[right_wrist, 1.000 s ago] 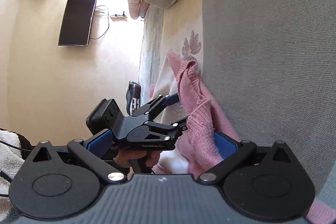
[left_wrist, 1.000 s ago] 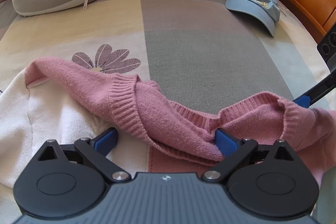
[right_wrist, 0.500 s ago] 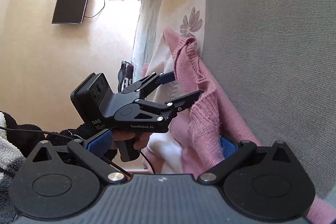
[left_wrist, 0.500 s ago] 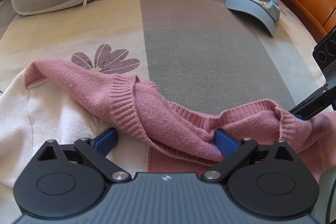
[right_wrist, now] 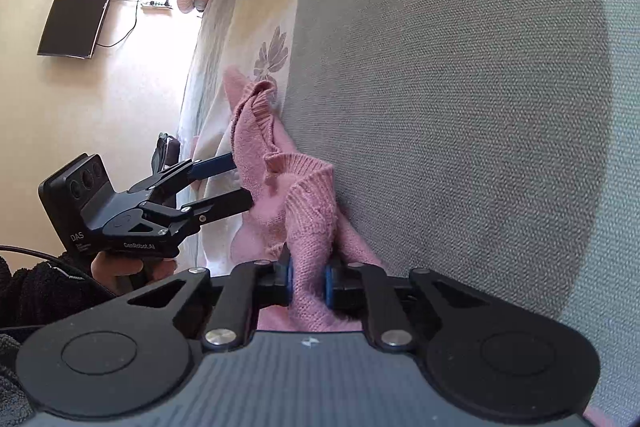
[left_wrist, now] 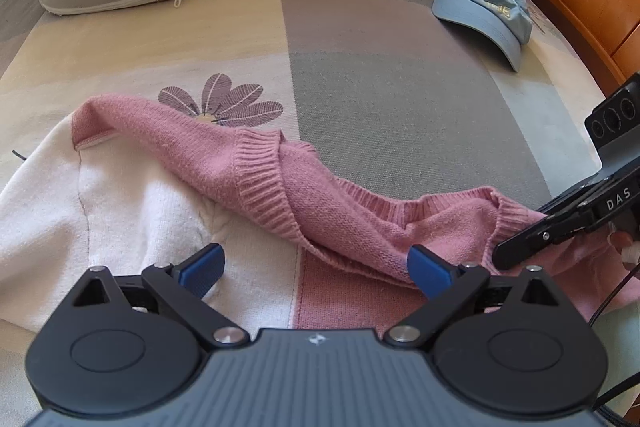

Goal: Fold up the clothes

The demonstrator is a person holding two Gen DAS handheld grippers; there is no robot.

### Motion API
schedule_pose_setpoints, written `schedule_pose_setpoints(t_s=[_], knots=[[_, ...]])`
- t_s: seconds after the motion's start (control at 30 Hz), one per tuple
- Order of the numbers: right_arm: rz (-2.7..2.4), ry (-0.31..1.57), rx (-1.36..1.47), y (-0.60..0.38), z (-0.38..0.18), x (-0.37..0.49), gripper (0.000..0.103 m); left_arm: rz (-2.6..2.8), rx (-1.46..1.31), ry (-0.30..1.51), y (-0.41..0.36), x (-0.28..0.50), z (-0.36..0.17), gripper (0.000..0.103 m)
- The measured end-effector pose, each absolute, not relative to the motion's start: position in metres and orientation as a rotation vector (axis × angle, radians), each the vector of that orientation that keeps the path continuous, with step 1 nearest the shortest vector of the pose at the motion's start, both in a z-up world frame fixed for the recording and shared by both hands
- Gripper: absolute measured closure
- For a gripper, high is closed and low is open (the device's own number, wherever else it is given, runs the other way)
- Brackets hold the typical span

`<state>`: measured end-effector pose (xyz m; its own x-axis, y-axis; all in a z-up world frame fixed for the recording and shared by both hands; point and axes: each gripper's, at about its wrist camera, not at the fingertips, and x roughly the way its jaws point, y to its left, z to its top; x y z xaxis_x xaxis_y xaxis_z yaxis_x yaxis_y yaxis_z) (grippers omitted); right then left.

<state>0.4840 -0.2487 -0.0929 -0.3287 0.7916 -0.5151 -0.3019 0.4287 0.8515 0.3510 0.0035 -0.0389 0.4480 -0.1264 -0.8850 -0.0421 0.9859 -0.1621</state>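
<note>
The pink-and-white sweater [left_wrist: 256, 183] lies bunched on the bedspread [left_wrist: 384, 95], well short of the blue cap [left_wrist: 486, 11]. The right gripper [right_wrist: 308, 285] is clamped on its pink ribbed edge. The left gripper [left_wrist: 316, 265] sits spread wide over the sweater, gripping nothing.

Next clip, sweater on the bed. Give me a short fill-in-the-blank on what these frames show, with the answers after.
1. The right gripper is shut on the ____ part of the sweater.
2. The left gripper has its jaws ____.
3. The cap lying on the bed is ____ in colour.
4. The sweater's other part, under the left gripper, is ____.

Missing words: pink; open; blue; white
</note>
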Motion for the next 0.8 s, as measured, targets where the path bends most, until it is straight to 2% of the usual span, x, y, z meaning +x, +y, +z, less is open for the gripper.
schedule_pose_setpoints(t_s=[0.27,0.8], knots=[[1.068,1.291,0.244,-0.234,-0.036,0.504,0.086,-0.055,-0.162,1.096,0.002,0.356,-0.03,0.006],[0.888,1.186,-0.078,-0.184,-0.026,0.556,0.087,-0.019,-0.157,1.07,0.014,0.356,-0.025,0.006]])
